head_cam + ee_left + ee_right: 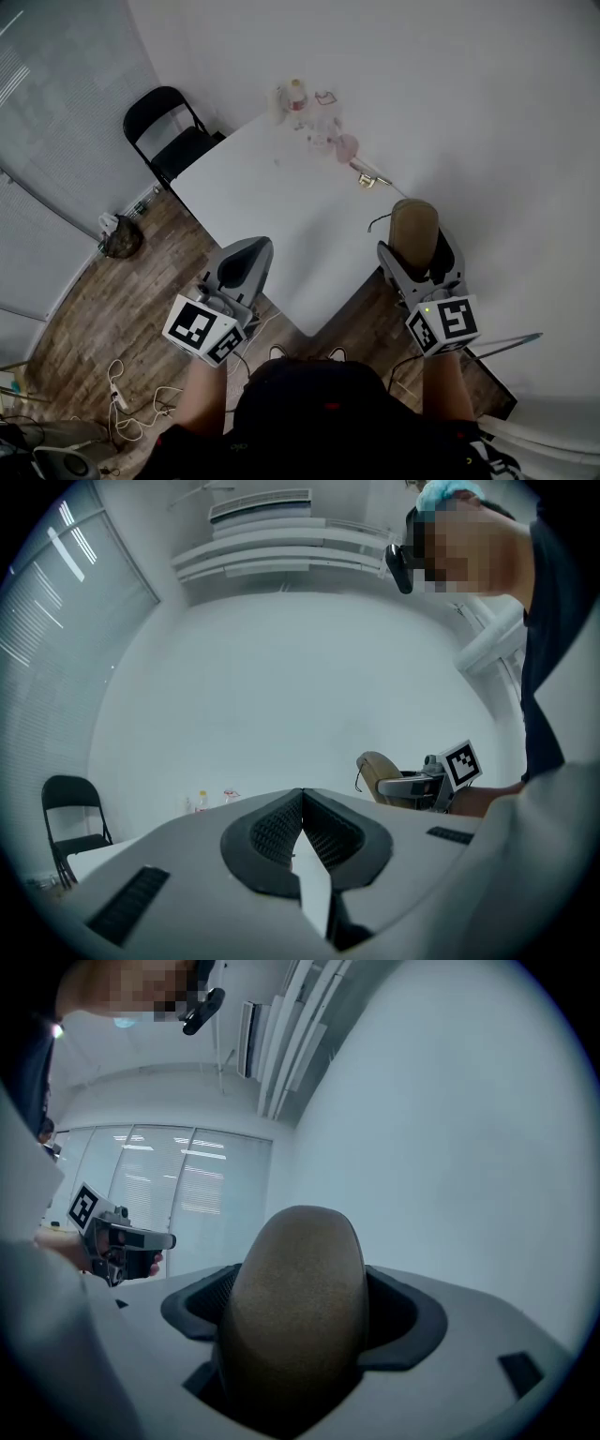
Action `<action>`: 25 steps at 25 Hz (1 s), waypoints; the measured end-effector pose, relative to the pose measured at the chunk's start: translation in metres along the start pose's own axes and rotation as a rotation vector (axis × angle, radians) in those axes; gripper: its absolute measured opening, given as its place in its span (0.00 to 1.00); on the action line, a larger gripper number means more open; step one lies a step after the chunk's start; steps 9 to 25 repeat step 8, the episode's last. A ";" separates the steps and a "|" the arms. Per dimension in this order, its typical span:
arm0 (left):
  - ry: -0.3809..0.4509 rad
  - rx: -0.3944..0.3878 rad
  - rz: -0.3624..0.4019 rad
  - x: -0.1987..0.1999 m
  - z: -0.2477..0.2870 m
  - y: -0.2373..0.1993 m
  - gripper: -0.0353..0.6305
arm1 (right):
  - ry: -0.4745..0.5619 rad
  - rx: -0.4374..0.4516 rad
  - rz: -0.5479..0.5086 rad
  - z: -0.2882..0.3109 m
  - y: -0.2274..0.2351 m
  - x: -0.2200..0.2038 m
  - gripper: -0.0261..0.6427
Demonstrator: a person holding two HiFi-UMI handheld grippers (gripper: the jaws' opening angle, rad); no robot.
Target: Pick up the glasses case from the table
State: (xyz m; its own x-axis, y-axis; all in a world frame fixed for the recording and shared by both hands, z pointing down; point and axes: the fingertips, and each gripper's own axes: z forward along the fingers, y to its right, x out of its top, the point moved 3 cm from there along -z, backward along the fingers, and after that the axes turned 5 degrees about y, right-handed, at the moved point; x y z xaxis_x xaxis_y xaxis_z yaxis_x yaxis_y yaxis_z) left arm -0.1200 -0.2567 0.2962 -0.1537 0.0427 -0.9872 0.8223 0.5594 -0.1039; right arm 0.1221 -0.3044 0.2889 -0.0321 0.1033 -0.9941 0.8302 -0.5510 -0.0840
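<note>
Two grippers held out just ahead of the person's dark top, both over the near corner of the bench (pixel 281 202). Left gripper (pixel 246 255): jaws pressed together, nothing between them, idle over the near-left edge. Right gripper (pixel 419 251): jaws spread and clamped on the flanks of the glasses case (pixel 413 223), a tan, rounded, lightly grained case that stands on end between the dark pads, its top poking out past the tips. A thin dark cord (pixel 377 223) loops off its left side. From the right gripper view only wall, blinds and ceiling show behind the case, no bench beneath it; from the left gripper view it sits against bare wall beside the marker cube. Judgement: case is off the bench and carried in the air, so the pick-up looks essentially done; what may remain is only to keep the hold steady, as the grip is on a smooth curved shell and could slip. Farther out, the middle of the bench is bare white. Near its far right edge lies a small brass-coloured object (pixel 367 180), kind unclear. At the far end, a cluster of small bottles and pinkish items (pixel 317 122), too small to identify. Beyond the far-left corner, a black folding chair (pixel 167 131) on wood floor.
</note>
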 end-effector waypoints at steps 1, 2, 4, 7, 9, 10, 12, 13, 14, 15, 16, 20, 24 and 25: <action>0.000 0.000 0.000 0.000 0.000 0.000 0.08 | 0.001 0.002 -0.002 0.000 0.000 -0.001 0.68; 0.000 -0.001 0.001 0.000 0.001 0.000 0.08 | 0.001 0.002 -0.003 0.000 0.000 0.000 0.68; 0.000 -0.003 0.002 0.000 0.000 -0.001 0.08 | 0.002 0.002 -0.003 0.001 0.000 0.000 0.68; -0.008 -0.006 0.002 0.000 -0.001 -0.002 0.08 | 0.000 0.004 -0.001 0.001 -0.003 0.000 0.68; -0.010 -0.007 0.003 0.000 -0.002 -0.002 0.08 | -0.002 0.004 -0.001 0.001 -0.005 0.000 0.68; -0.010 -0.007 0.003 0.000 -0.002 -0.002 0.08 | -0.002 0.004 -0.001 0.001 -0.005 0.000 0.68; -0.010 -0.007 0.003 0.000 -0.002 -0.002 0.08 | -0.002 0.004 -0.001 0.001 -0.005 0.000 0.68; -0.010 -0.007 0.003 0.000 -0.002 -0.002 0.08 | -0.002 0.004 -0.001 0.001 -0.005 0.000 0.68; -0.010 -0.007 0.003 0.000 -0.002 -0.002 0.08 | -0.002 0.004 -0.001 0.001 -0.005 0.000 0.68; -0.010 -0.007 0.003 0.000 -0.002 -0.002 0.08 | -0.002 0.004 -0.001 0.001 -0.005 0.000 0.68; -0.010 -0.007 0.003 0.000 -0.002 -0.002 0.08 | -0.002 0.004 -0.001 0.001 -0.005 0.000 0.68; -0.010 -0.007 0.003 0.000 -0.002 -0.002 0.08 | -0.002 0.004 -0.001 0.001 -0.005 0.000 0.68; -0.010 -0.007 0.003 0.000 -0.002 -0.002 0.08 | -0.002 0.004 -0.001 0.001 -0.005 0.000 0.68; -0.010 -0.007 0.003 0.000 -0.002 -0.002 0.08 | -0.002 0.004 -0.001 0.001 -0.005 0.000 0.68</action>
